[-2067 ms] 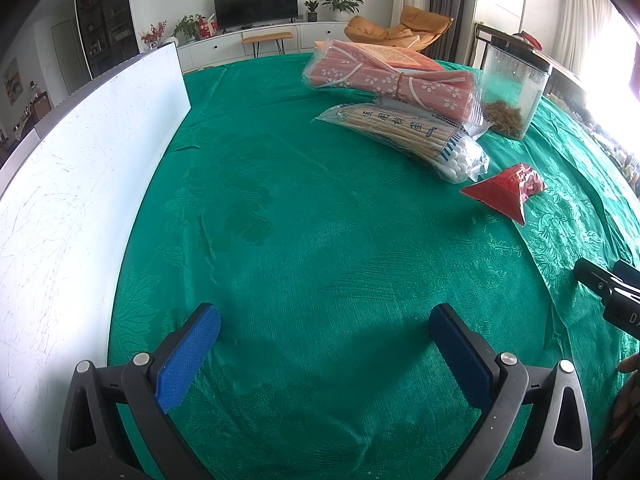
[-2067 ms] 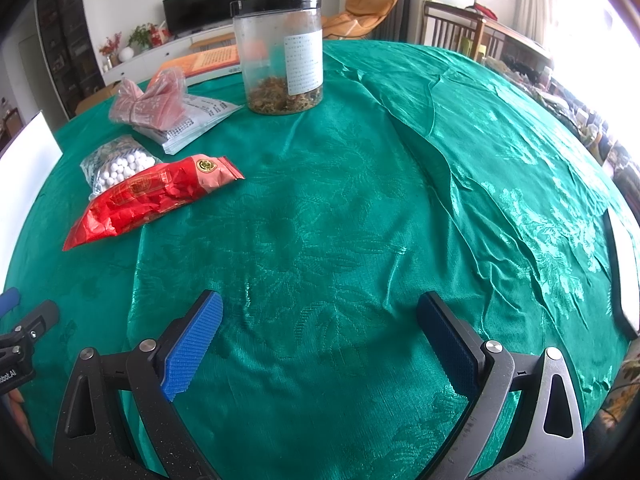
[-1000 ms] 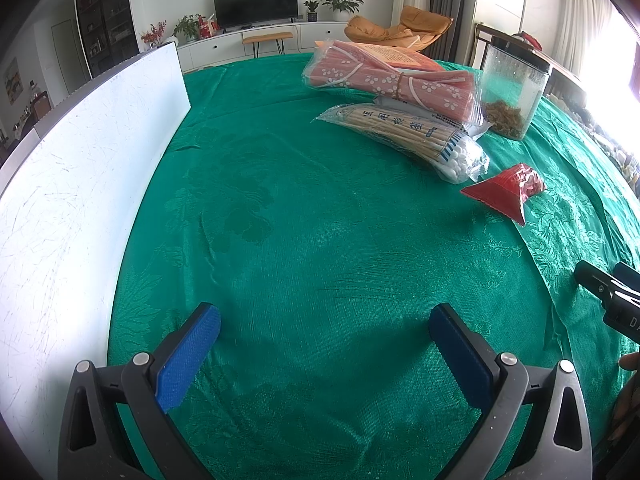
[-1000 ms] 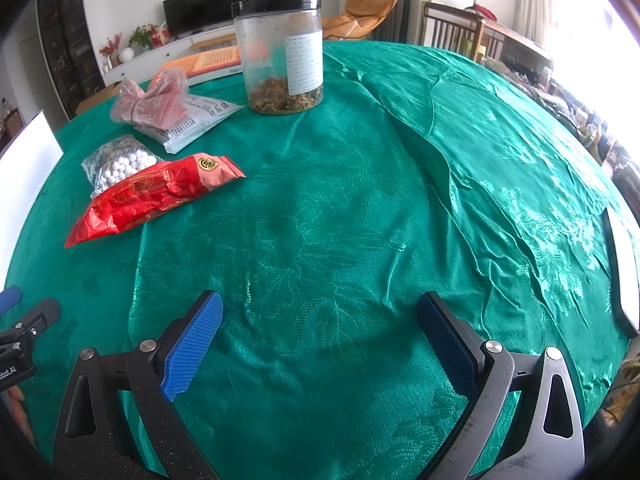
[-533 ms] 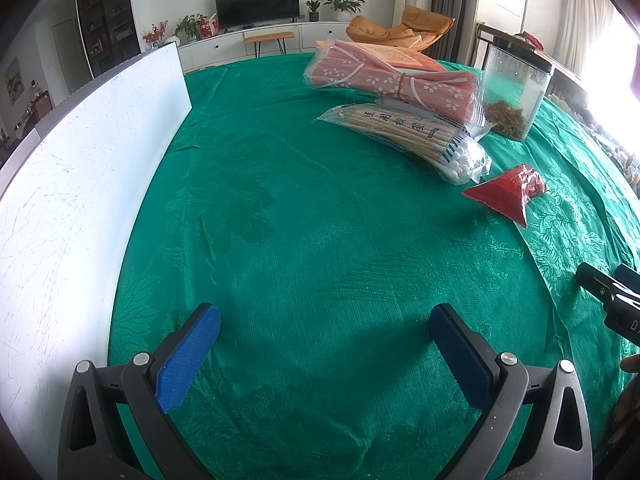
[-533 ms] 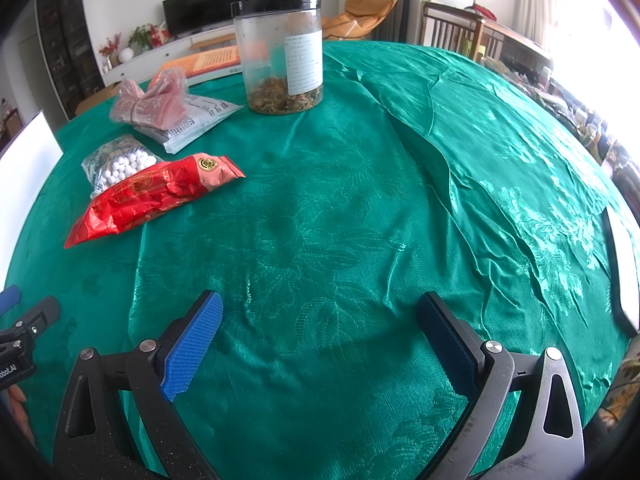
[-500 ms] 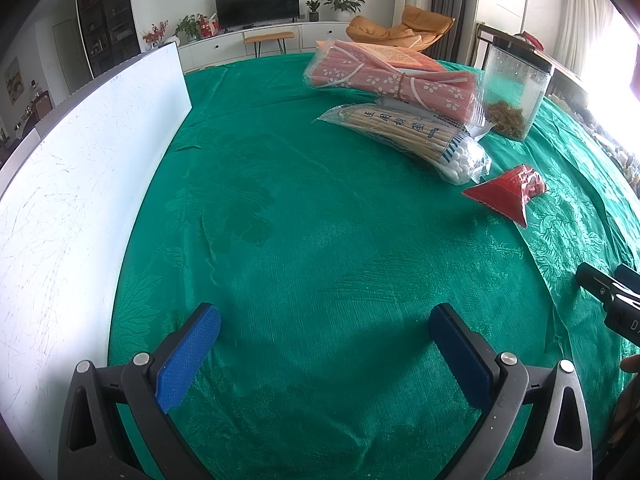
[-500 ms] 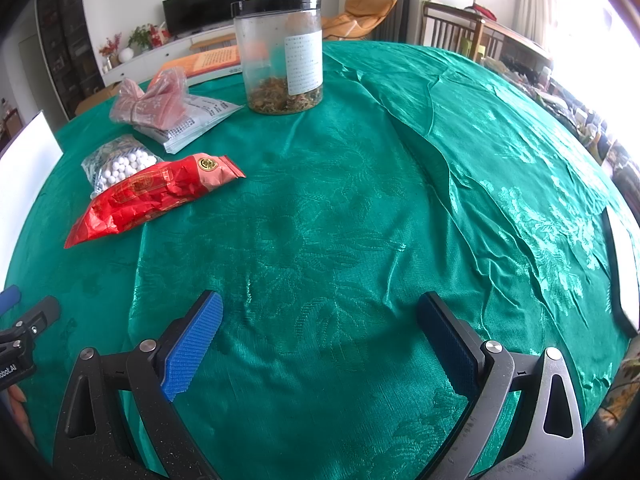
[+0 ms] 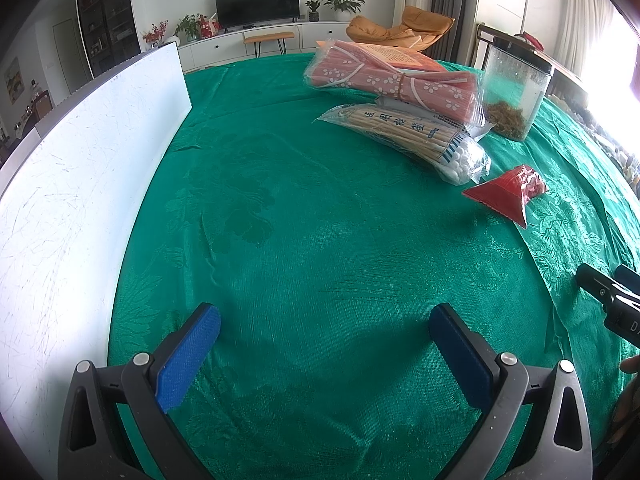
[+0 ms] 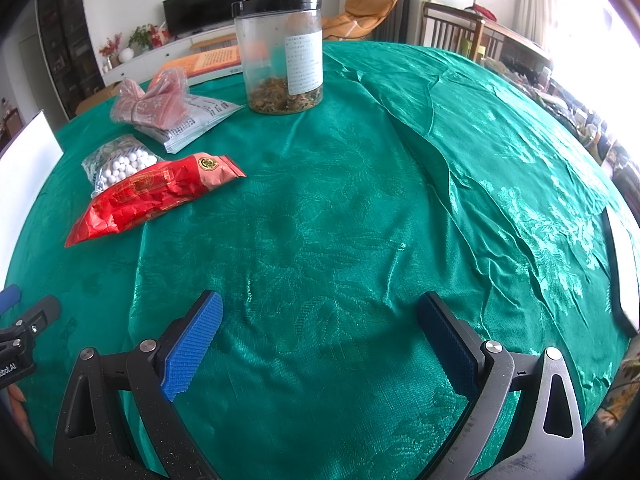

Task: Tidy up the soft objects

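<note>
A red snack bag (image 10: 152, 196) lies on the green tablecloth, also in the left wrist view (image 9: 508, 194). Beside it lies a clear bag of cotton swabs (image 9: 412, 136), its white tips showing in the right wrist view (image 10: 120, 164). Behind is a pink flowered bundle in plastic (image 9: 392, 80), also in the right wrist view (image 10: 152, 98), resting on a white printed packet (image 10: 192, 122). My left gripper (image 9: 324, 326) is open and empty over bare cloth. My right gripper (image 10: 320, 316) is open and empty, well short of the bags.
A clear jar with a black lid (image 10: 284, 56) holds dried bits, also in the left wrist view (image 9: 514, 88). A white board (image 9: 80, 168) stands along the table's left. An orange booklet (image 10: 212, 60) lies at the back. A white tray edge (image 10: 624, 268) shows far right.
</note>
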{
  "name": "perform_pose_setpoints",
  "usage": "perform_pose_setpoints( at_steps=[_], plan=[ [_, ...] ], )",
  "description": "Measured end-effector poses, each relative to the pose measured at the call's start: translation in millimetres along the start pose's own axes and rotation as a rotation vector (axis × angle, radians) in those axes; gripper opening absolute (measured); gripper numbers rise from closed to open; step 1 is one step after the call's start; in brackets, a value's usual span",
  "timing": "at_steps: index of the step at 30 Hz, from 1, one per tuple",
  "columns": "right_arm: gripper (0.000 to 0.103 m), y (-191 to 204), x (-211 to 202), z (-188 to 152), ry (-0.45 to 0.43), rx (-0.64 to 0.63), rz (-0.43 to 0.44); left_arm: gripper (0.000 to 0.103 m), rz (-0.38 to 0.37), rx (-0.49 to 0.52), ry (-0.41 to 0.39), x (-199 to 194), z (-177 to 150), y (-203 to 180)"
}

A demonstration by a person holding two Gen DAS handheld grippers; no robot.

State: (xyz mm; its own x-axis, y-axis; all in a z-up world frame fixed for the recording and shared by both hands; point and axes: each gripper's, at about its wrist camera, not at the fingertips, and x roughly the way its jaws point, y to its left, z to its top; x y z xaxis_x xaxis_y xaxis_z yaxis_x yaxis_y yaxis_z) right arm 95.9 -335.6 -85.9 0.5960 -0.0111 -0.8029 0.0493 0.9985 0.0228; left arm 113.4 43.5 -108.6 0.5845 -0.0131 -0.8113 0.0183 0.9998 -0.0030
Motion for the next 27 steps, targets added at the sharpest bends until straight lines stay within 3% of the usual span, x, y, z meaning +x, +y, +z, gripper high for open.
perform_pose_setpoints(
  at_steps=[24, 27],
  plan=[
    [0.099, -1, 0, -1, 0.002, -0.001, 0.003, 0.103, -0.001, -0.001, 0.000, 0, 0, 0],
    [0.099, 2, -1, 10, 0.066, 0.030, 0.037, 0.103, 0.000, -0.001, 0.000, 0, 0, 0]
  ],
)
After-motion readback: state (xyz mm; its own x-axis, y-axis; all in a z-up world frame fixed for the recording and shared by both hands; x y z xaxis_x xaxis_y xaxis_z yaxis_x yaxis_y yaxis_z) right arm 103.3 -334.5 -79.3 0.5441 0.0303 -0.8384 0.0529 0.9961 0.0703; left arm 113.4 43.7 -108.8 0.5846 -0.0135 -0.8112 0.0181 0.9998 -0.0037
